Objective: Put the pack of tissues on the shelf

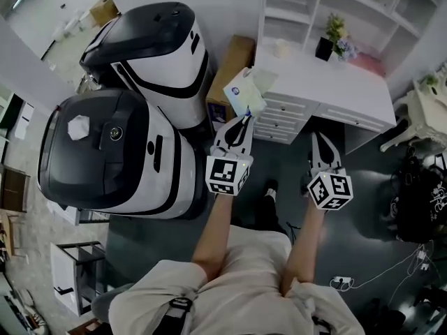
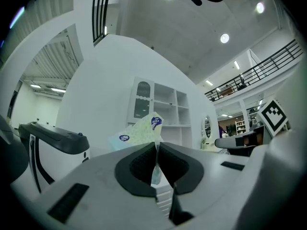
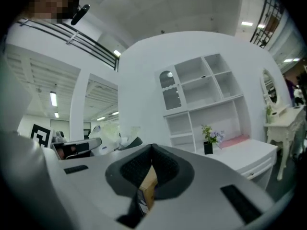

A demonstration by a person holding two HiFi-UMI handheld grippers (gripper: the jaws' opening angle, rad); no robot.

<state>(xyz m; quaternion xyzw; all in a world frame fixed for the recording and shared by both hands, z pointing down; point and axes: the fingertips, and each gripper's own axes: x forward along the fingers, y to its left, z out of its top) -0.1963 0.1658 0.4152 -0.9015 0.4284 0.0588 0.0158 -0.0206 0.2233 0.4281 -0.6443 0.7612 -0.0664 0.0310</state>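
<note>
While pinching the soft pale-green plastic pack of tissues (image 1: pixel 244 93) by one edge in the closed left claw (image 1: pixel 242 121), holding it aloft short of the white desk (image 1: pixel 349 89). Noting right claw (image 1: pixel 320 139) closed, empty. Advising seating it flat in the white shelf (image 1: pixel 316 11) before releasing.

The soft, pale tissue pack (image 1: pixel 244 93) is tilted in the air, pinched at its edge by the left gripper (image 1: pixel 245 117), near the white shelf (image 1: pixel 335 2).

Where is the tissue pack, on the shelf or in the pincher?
In the pincher: the left gripper is shut on the pack of tissues, held in the air, off the shelf.
</note>
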